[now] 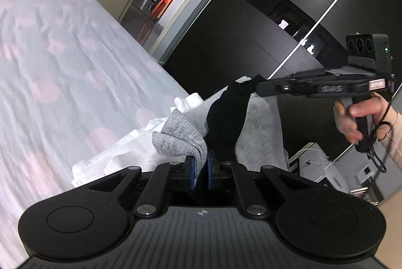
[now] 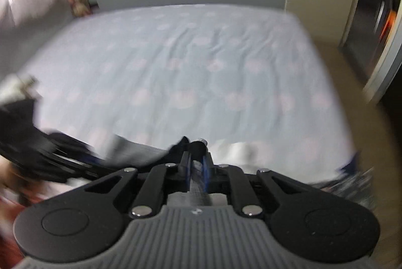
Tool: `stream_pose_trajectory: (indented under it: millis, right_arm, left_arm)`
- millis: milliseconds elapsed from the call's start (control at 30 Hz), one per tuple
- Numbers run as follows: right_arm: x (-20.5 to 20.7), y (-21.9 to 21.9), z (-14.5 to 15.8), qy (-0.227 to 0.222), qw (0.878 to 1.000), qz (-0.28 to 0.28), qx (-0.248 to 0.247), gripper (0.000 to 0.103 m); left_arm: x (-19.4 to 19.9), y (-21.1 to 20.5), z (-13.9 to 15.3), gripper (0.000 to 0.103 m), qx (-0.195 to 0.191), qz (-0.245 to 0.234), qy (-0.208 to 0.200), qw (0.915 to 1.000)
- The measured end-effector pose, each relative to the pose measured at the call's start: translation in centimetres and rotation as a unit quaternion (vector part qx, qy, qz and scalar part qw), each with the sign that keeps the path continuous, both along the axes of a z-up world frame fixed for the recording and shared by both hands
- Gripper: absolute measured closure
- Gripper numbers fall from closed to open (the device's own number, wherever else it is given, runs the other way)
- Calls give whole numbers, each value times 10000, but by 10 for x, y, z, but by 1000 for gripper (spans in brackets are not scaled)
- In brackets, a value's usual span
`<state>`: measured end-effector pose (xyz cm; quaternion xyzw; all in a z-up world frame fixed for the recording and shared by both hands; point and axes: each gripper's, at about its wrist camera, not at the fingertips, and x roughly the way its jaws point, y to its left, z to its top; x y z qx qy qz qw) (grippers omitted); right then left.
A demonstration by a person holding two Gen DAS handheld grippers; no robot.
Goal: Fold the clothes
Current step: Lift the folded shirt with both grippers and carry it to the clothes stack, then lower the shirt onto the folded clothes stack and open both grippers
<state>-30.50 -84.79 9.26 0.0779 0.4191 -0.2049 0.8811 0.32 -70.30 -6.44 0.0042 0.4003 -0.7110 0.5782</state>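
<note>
My left gripper (image 1: 200,162) is shut on a fold of a grey ribbed garment with a black panel (image 1: 181,133), held in the air beside the bed. The black panel (image 1: 228,115) stretches up to my right gripper (image 1: 253,89), seen from the side with a hand on its handle. In the blurred right wrist view my right gripper (image 2: 196,163) is shut on the same grey and black cloth (image 2: 148,153), which runs left toward the left gripper's body (image 2: 50,153).
A bed with a pale blue sheet with pink spots (image 2: 191,73) fills the view ahead. White clothes (image 1: 118,156) lie on its near edge. A dark wardrobe (image 1: 289,5) and a doorway (image 1: 160,0) stand beyond the bed. A patterned garment (image 2: 351,181) lies at the right.
</note>
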Motion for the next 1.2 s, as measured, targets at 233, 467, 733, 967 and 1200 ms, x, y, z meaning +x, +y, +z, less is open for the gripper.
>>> stream_pose_trajectory:
  millis: [233,467,733,967,1200]
  right_arm:
    - [32,-15,-46,623,9960,-86,-639,93]
    - [45,-42,-86,885,9943,-424,-416,94]
    - [26,-35,-69,569,9937,-896,-366,75]
    - [-35,-14,-34,-82,9889,-1431,-396,76]
    - [-86,44,-42,-442,9901,-1316,-205,87]
  left_arm:
    - [3,-17,-16,96,408,96,-112,9991]
    - [4,-29,-33,96,708,92,-133,9974]
    - [9,-15,-19,85,687,236,-69,9973]
    - [4,20,10,75,559,684,-482,9949]
    - [-41,45,38,75,212,254,-618,9975]
